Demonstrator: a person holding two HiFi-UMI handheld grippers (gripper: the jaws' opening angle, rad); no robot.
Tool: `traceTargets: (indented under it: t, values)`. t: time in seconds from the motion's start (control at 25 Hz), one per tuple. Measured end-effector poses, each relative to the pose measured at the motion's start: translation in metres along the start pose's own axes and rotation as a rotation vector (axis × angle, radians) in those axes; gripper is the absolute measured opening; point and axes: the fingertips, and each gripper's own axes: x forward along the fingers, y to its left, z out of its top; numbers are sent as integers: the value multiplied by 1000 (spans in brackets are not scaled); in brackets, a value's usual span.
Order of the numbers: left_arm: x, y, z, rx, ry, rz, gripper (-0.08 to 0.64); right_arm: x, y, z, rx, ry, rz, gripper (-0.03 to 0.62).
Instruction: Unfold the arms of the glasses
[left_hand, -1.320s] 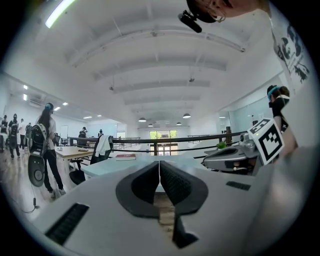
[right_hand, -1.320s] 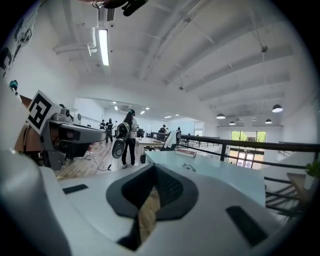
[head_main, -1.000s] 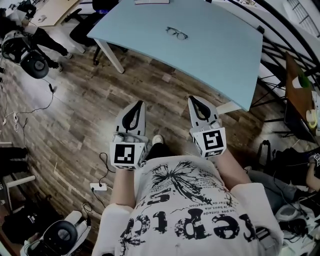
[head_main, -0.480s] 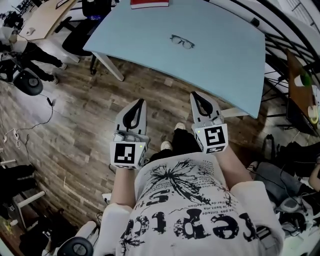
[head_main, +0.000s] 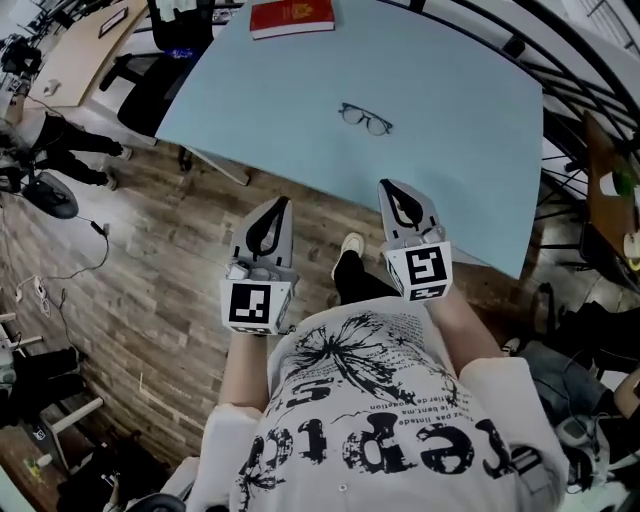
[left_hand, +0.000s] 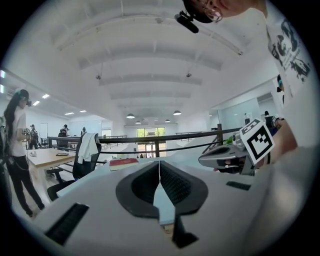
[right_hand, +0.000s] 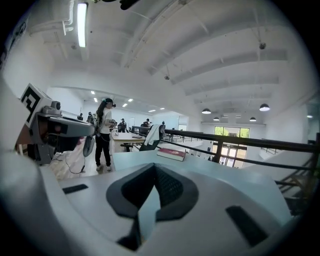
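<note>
Glasses (head_main: 365, 119) sit mid-counter (head_main: 470, 150), long axis running left to right with the right end a bit nearer. They're too small to tell how the arms lie. Left gripper (head_main: 280, 204) and right gripper (head_main: 386, 186) hang by the near edge, well apart from them, fingers pressed together on both, nothing pinched. Red book (head_main: 292, 17) lies at the far edge.

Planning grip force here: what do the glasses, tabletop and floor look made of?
Glasses: thin dark frame, metal wire or slim plastic; too small to tell. Tabletop: smooth matte pale-blue surface, probably laminate. Floor: wood-grain planks, wood or vinyl.
</note>
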Motion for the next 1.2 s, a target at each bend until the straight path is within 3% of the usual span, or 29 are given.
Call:
traceTargets:
  t: [0.24, 0.6, 1.0, 1.2]
  values:
    - [105, 29, 16, -1, 4, -32, 21, 68, -70, 12, 31, -2, -41, 11]
    - [232, 29, 25, -5, 5, -139, 21, 119, -159, 1, 47, 36, -122, 11]
    - [309, 14, 6, -23, 64, -323, 21, 138, -194, -37, 116, 165, -211, 11]
    - [335, 13, -5, -13, 105, -457, 21, 150, -197, -61, 175, 275, -283, 11]
